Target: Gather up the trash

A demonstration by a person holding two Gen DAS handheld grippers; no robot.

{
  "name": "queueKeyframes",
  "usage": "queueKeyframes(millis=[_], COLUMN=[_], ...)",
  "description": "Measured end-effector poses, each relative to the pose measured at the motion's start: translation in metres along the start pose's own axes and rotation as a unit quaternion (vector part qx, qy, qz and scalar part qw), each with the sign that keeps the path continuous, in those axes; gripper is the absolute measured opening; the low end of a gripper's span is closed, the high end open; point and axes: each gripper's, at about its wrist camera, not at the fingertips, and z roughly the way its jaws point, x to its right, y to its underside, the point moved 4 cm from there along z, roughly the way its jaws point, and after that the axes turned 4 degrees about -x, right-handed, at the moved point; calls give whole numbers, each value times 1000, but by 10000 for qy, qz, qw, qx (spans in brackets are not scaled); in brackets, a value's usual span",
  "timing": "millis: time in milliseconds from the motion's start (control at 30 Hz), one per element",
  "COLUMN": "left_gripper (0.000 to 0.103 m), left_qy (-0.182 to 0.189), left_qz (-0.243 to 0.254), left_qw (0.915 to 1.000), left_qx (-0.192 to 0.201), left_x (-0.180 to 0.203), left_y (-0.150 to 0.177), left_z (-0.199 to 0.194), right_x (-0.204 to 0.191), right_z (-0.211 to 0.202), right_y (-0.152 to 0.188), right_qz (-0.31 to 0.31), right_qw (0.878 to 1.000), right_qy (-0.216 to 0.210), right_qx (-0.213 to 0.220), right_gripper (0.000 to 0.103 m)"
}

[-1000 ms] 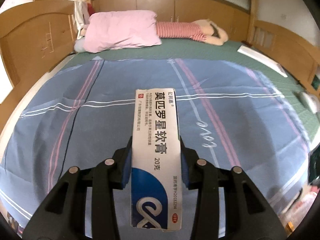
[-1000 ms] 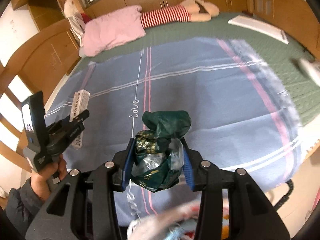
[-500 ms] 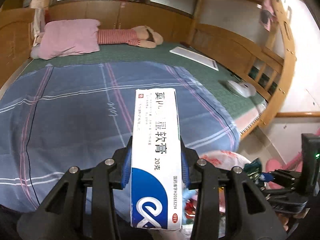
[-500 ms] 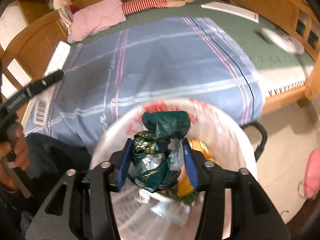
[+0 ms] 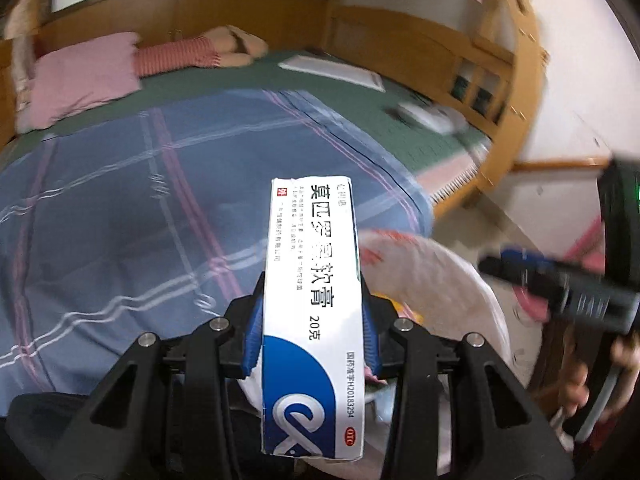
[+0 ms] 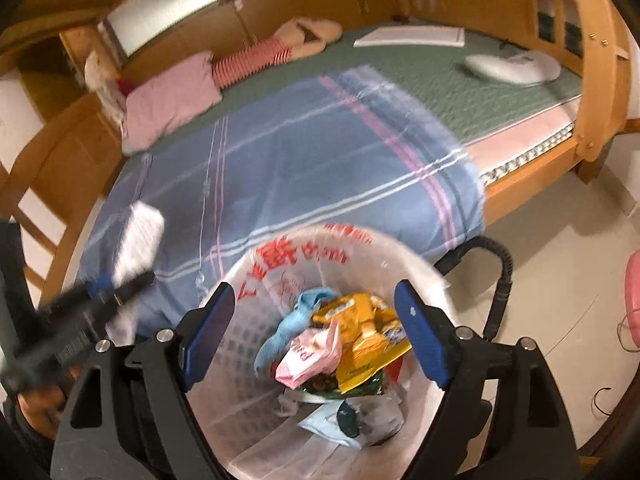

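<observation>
My left gripper (image 5: 312, 332) is shut on a long white and blue medicine box (image 5: 312, 280), held over the blanket's edge beside the bin (image 5: 436, 272). That gripper also shows blurred at the left of the right wrist view, as does the box (image 6: 138, 240). My right gripper (image 6: 316, 332) hangs over the white bag-lined bin (image 6: 404, 248). Its jaws are opening and nothing is between its blue pads (image 6: 212, 324). In the bin lie yellow packets (image 6: 360, 328), a pink packet (image 6: 308, 356) and a dark green wrapper (image 6: 348, 418) near the bottom.
The bed's blue plaid blanket (image 6: 304, 168) and wooden frame (image 6: 532, 168) stand just behind the bin. A black hose (image 6: 500, 280) curves at the bin's right. A pink slipper (image 6: 632, 292) lies on the tiled floor. A pink pillow (image 6: 168, 108) is at the head.
Both grippers swung from over the bed to the bin. The right jaws spread wide and the crumpled green wrapper has left them. The left keeps its hold on the box.
</observation>
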Motion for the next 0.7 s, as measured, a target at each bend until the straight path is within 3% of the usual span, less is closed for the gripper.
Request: queueKeyframes(millis=[100, 133, 200, 267, 367, 533, 700], left_gripper=[47, 52, 76, 80, 89, 96, 100], left_qy=[165, 197, 153, 91, -436, -1362, -1778], left_qz=[195, 246, 280, 273, 112, -259, -409], left_qw=[9995, 9993, 9994, 9996, 9989, 9873, 9761], left_qx=[-159, -187, -146, -69, 146, 773, 1182], left_x=[14, 18, 21, 21, 12, -7, -11], left_y=[8, 10, 12, 12, 8, 1, -5], left_z=[6, 7, 5, 1, -8, -48, -80], right_x=[6, 7, 8, 7, 4, -26, -67], right_z=[-12, -15, -18, -22, -25, -39, -52], right_y=[-4, -5, -6, -8, -9, -7, -1], right_qz=[72, 84, 97, 106, 77, -469, -1355], right_qw=[9997, 9996, 9994, 9991, 9989, 9950, 9805], right_qy=[54, 67, 108, 151, 275, 725, 1159], right_qx=[212, 242, 301, 371, 379, 499, 828], right_gripper=[81, 81, 81, 82, 84, 91, 98])
